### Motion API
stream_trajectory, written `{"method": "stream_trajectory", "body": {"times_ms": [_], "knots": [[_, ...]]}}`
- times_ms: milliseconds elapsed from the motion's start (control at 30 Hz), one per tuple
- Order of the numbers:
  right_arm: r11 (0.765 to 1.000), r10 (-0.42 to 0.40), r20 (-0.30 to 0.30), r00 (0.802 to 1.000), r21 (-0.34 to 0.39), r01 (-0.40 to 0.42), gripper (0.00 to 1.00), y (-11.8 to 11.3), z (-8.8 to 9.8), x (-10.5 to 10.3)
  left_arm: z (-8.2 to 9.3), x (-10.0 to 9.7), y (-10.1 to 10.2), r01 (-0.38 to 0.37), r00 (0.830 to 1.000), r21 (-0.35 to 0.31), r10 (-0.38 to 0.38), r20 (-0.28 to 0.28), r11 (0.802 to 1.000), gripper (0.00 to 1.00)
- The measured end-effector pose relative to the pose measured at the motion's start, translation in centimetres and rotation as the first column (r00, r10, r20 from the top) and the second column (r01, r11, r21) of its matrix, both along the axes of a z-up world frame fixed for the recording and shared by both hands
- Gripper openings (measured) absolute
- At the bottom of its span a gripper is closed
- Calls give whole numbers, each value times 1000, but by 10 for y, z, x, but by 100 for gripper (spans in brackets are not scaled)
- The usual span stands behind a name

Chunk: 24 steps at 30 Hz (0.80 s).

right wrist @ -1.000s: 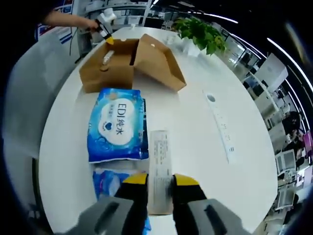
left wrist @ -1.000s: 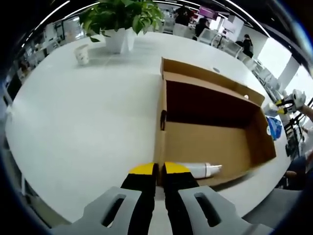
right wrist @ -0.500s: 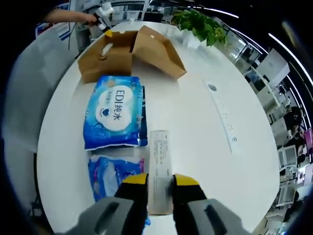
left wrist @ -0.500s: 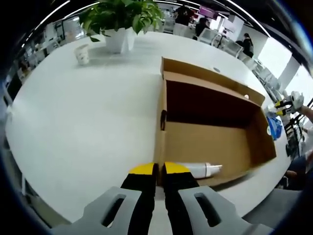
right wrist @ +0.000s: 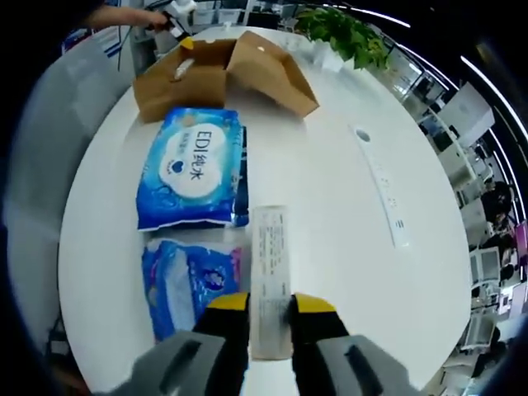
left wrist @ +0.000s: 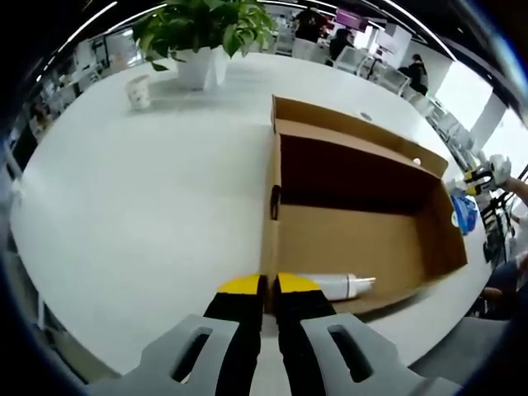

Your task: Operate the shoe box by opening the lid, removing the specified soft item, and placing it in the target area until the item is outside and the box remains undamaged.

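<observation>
The brown shoe box [left wrist: 355,231] lies open, its lid standing at the far side. My left gripper [left wrist: 268,285] is shut on the box's near wall at the corner. A white tube [left wrist: 340,286] lies inside the box by that wall. In the right gripper view the box [right wrist: 223,70] sits far off, with the left gripper [right wrist: 176,23] at its edge. A large blue wipes pack [right wrist: 194,169] and a smaller blue pack [right wrist: 188,280] lie on the white table [right wrist: 330,190]. My right gripper [right wrist: 271,304] is shut on a slim pale carton [right wrist: 271,264].
A potted plant [left wrist: 202,33] and a paper cup [left wrist: 139,91] stand at the table's far side. A long white bar [right wrist: 379,186] lies right of the carton. The right gripper [left wrist: 480,175] and a blue pack [left wrist: 464,214] show past the box's right end.
The right gripper view has drawn back with the carton still between the jaws, so more of the smaller blue pack shows. The left gripper and the box have not moved.
</observation>
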State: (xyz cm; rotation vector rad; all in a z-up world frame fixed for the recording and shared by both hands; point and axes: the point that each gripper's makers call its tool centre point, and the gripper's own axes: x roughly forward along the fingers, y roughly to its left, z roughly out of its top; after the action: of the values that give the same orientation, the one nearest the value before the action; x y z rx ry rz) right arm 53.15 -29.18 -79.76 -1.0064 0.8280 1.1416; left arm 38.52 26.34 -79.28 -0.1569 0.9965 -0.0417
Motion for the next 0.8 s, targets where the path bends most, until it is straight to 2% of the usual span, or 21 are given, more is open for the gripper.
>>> {"method": "stream_trajectory", "body": {"times_ms": [200, 800], "knots": [[1000, -3, -4, 1000, -31, 3, 15, -12, -5, 0, 0, 0, -1, 0, 1000, -1, 0, 0, 1000, 2], [997, 28, -21, 999, -64, -30, 15, -19, -9, -4, 1, 0, -2, 0, 1000, 2, 0, -1, 1000, 2]]}}
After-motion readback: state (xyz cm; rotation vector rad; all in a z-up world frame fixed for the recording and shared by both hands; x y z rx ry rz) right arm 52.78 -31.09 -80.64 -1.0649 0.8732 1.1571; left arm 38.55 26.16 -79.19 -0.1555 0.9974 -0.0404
